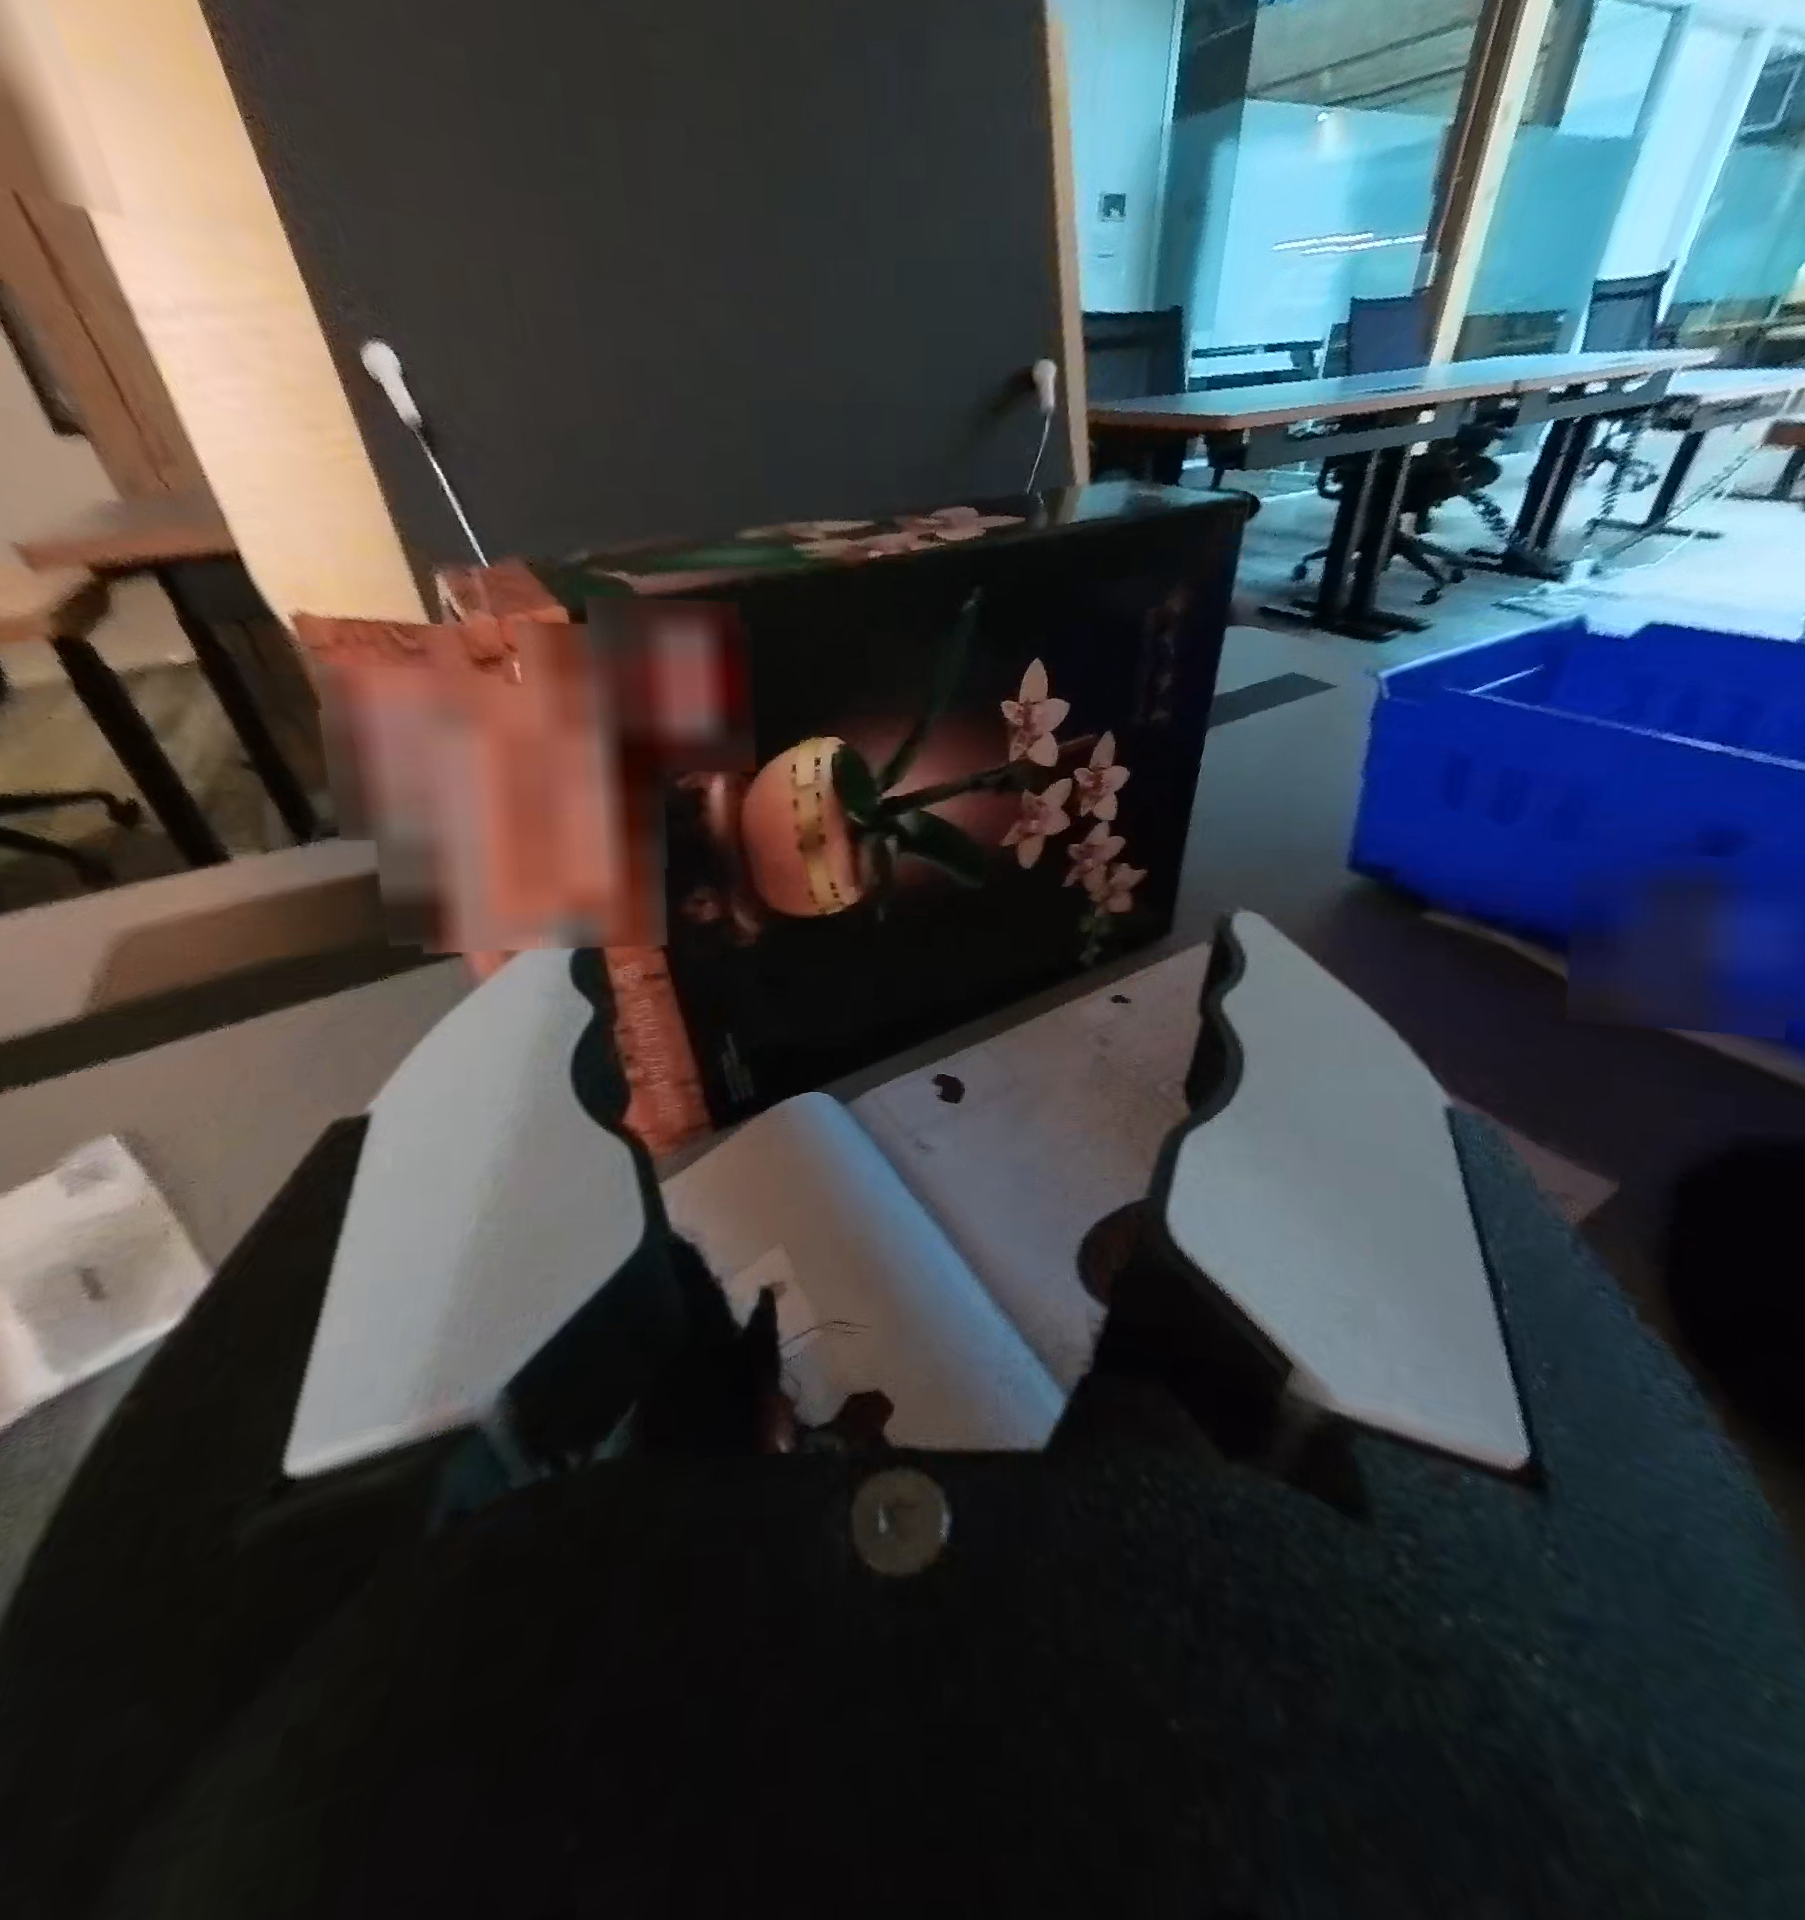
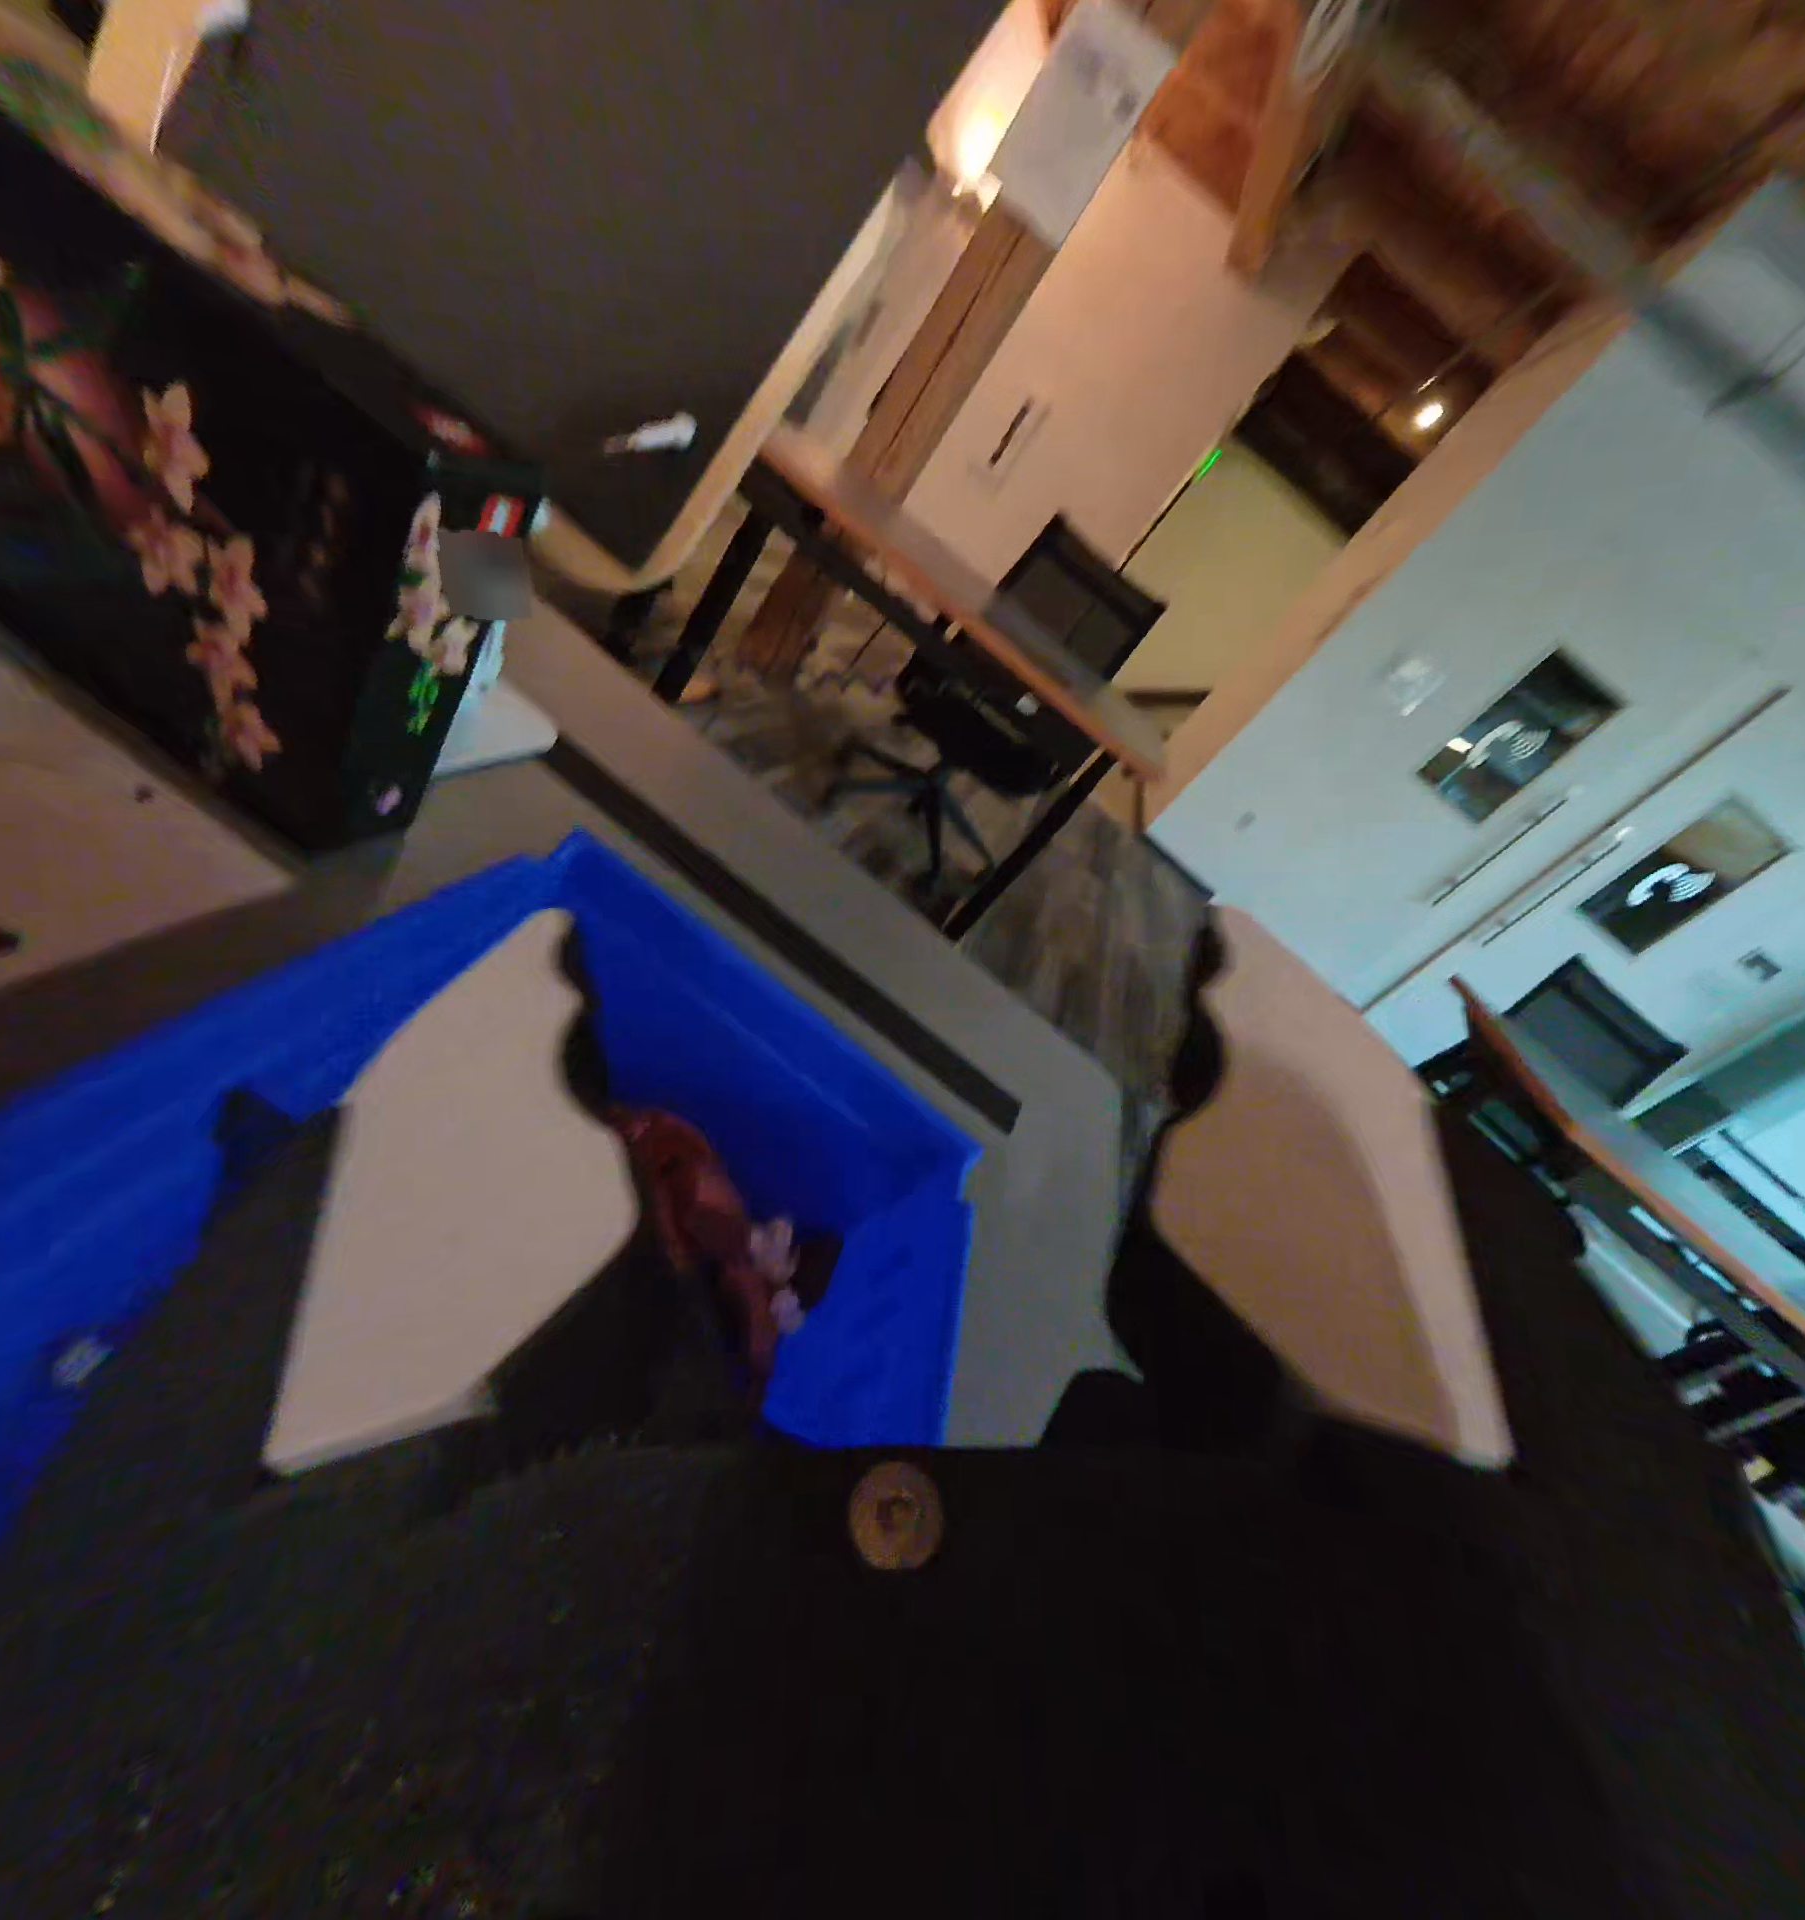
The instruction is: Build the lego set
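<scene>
My left gripper [image 1: 903, 977] is open and empty, its pale fingers [image 1: 503, 1195] spread wide above an open white booklet [image 1: 939, 1226] on the table. A black box with pink orchid flowers on it [image 1: 939, 790] stands upright just beyond the fingertips. My right gripper [image 2: 887, 966] is open and empty, tilted over the corner of a blue bin [image 2: 690, 1039]. Dark red and pink pieces [image 2: 721, 1226] lie in that bin corner below the left finger. The box also shows in the right wrist view [image 2: 181, 499], at the upper left.
The blue bin [image 1: 1625, 769] stands to the right of the box in the left wrist view. White printed sheets [image 1: 46, 1278] lie at the left. A dark panel [image 1: 669, 260] with two white clips stands behind the box. Desks and chairs [image 2: 981, 675] lie beyond the table edge.
</scene>
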Motion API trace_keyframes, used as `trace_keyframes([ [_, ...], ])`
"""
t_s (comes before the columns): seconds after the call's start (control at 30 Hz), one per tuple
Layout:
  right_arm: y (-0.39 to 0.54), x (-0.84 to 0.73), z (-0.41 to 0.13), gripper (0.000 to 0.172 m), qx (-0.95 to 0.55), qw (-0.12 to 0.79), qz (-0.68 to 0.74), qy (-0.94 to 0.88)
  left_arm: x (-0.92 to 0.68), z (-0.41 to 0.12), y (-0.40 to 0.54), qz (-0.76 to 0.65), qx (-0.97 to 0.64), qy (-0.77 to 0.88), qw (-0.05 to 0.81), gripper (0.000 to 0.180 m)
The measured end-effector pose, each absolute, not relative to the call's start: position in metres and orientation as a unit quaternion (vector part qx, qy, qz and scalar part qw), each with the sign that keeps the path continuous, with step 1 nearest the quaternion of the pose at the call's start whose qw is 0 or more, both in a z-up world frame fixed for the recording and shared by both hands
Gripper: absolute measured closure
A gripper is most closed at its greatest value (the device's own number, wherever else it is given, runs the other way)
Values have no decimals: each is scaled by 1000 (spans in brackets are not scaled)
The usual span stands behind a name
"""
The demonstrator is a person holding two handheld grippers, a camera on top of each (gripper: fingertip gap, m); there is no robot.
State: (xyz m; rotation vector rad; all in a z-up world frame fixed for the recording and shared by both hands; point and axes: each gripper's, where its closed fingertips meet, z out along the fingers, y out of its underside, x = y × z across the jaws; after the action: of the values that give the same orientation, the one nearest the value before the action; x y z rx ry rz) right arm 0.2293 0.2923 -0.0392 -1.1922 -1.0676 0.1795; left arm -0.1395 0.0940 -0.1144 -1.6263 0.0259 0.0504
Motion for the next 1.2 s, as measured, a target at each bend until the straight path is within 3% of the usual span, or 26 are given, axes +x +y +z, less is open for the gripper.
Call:
trace_keyframes([
  [0.07, 296, 229, -57, 160, -534, 673, 70, -508, -142, -114, 102, 16, -729, 6, 684, 82],
  [0.1, 298, 228, -64, 172, -539, 665, 68, -512, -145, -113, 104, 29, -727, 12, 686, 107],
  [0.13, 303, 227, -72, 172, -558, 647, 67, -515, -148, -109, 104, 51, -720, 23, 691, 150],
  [0.17, 307, 226, -83, 172, -582, 619, 71, -523, -151, -103, 104, 74, -711, 30, 699, 179],
  [0.33, 329, 219, -117, 169, -654, 492, 102, -565, -150, -102, 96, 104, -710, 49, 695, 180],
  [0.53, 335, 206, -161, 141, -700, 267, 108, -653, -169, -133, 80, 156, -744, 51, 648, 164],
  [0.7, 313, 200, -203, 159, -643, 128, 114, -746, -174, -140, 79, 154, -747, 59, 644, 160],
  [0.83, 285, 179, -210, 147, -682, 57, 200, -701, -175, -144, 80, 156, -750, 71, 638, 159],
  [1.0, 262, 150, -170, 121, -720, 124, 261, -630, -172, -139, 75, 166, -741, 91, 644, 158],
  [1.13, 243, 152, -183, 95, -762, 122, 161, -616, -166, -138, 70, 149, -733, 87, 658, 158],
  [1.2, 233, 154, -195, 104, -765, 115, 107, -625, -162, -134, 65, 153, -724, 97, 665, 158],
])
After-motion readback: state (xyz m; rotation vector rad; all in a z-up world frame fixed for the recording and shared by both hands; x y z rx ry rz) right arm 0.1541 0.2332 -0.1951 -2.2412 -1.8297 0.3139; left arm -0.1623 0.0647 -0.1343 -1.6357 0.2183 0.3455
